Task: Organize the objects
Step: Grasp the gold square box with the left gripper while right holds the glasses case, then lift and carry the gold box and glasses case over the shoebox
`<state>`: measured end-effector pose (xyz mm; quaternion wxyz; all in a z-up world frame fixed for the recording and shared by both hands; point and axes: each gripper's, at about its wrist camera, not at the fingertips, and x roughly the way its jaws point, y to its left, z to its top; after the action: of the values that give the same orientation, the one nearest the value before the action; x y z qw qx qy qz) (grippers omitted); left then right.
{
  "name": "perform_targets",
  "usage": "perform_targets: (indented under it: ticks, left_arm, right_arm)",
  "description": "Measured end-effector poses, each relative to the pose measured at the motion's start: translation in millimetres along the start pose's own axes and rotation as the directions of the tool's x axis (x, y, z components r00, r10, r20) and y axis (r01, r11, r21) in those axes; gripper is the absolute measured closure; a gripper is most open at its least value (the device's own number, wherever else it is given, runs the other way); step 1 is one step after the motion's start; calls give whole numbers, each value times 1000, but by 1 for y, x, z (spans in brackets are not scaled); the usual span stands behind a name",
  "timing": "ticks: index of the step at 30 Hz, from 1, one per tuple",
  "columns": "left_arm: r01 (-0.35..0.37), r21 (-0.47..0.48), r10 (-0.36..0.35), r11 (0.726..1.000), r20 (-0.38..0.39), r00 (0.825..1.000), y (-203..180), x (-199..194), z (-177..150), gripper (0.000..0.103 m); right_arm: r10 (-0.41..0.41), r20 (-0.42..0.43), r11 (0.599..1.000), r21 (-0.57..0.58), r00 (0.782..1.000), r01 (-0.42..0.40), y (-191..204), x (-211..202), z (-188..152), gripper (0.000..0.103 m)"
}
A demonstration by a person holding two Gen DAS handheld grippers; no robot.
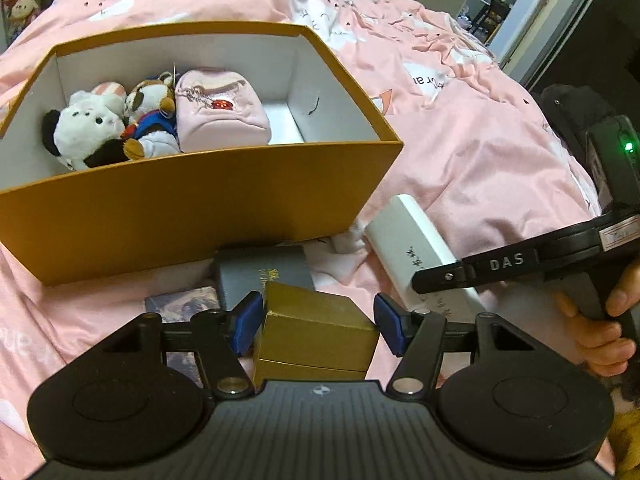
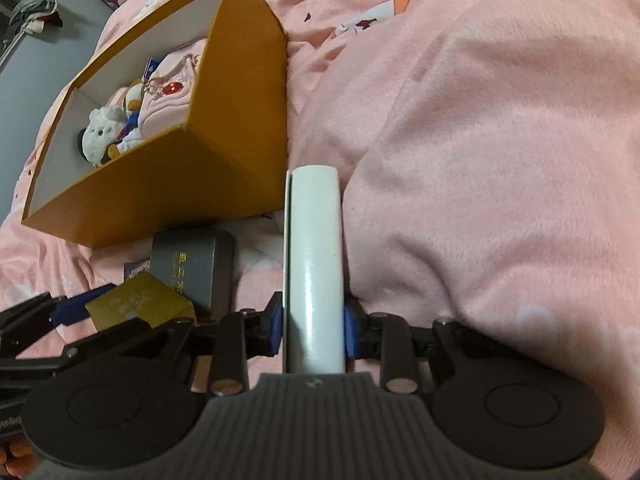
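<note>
My left gripper (image 1: 318,322) has its blue pads against both sides of a small gold box (image 1: 316,332), which sits tilted just above a grey box (image 1: 260,272) on the pink bed. In the right wrist view the gold box (image 2: 140,300) shows at lower left. My right gripper (image 2: 314,328) is shut on a long white box (image 2: 316,264), gripped near its close end, with its far end pointing at the orange storage box (image 2: 160,184). From the left wrist view, the white box (image 1: 412,256) lies to the right of the orange box (image 1: 200,216).
The orange box holds plush toys (image 1: 88,132) and a pink pouch (image 1: 220,112); its right end shows bare floor. A small printed card (image 1: 180,300) lies beside the grey box. Rumpled pink bedding (image 2: 480,160) rises to the right. A person's hand (image 1: 600,320) holds the right gripper's handle.
</note>
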<state>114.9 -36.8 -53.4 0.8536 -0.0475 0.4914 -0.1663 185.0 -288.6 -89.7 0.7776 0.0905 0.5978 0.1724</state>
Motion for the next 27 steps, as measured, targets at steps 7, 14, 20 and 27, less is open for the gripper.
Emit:
perform_targets:
  ticks: [7, 14, 20, 27]
  left_arm:
    - [-14, 64, 7, 998, 99, 995, 15, -12, -16, 33]
    - [-59, 73, 54, 996, 64, 996, 24, -7, -21, 32]
    - [-103, 103, 107, 989, -32, 994, 24, 0, -22, 36]
    - [-110, 89, 118, 990, -92, 989, 27, 11, -26, 34]
  right_arm:
    - [48, 43, 999, 12, 998, -49, 24, -11, -13, 72]
    - [95, -1, 991, 91, 995, -95, 34, 21, -25, 72]
    - [88, -16, 994, 70, 996, -86, 36, 33, -28, 72]
    - [93, -24, 994, 52, 995, -92, 38, 38, -27, 72]
